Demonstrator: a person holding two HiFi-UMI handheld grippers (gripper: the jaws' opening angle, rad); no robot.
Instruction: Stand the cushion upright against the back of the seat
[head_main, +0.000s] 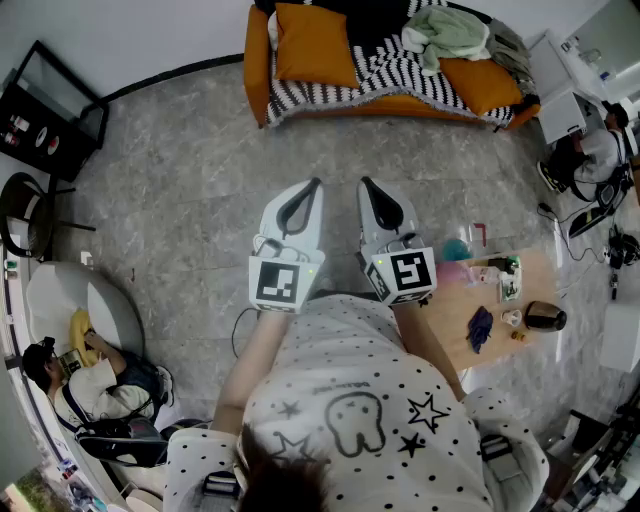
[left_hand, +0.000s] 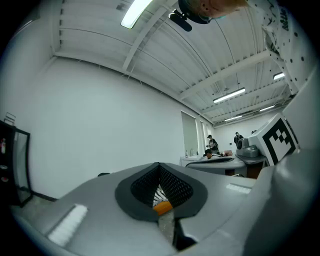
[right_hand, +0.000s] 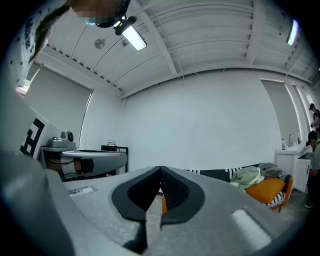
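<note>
Head view: the left gripper (head_main: 315, 184) and the right gripper (head_main: 364, 184) are held side by side and level, both pointing toward the sofa (head_main: 257, 70) across the floor, well apart from it. One orange cushion (head_main: 312, 45) sits at the seat's left end. A second cushion (head_main: 483, 84) lies at its right end, just beside a green cloth (head_main: 445, 35). A table (head_main: 470, 330) stands to the right.

Left gripper view: the jaws of the left gripper (left_hand: 160, 170) are closed together, with nothing held between them.

Right gripper view: the jaws of the right gripper (right_hand: 160, 172) are likewise fully closed and empty. Beyond them the sofa (right_hand: 220, 172) carries the second cushion (right_hand: 267, 190) and the green cloth (right_hand: 250, 176).
</note>
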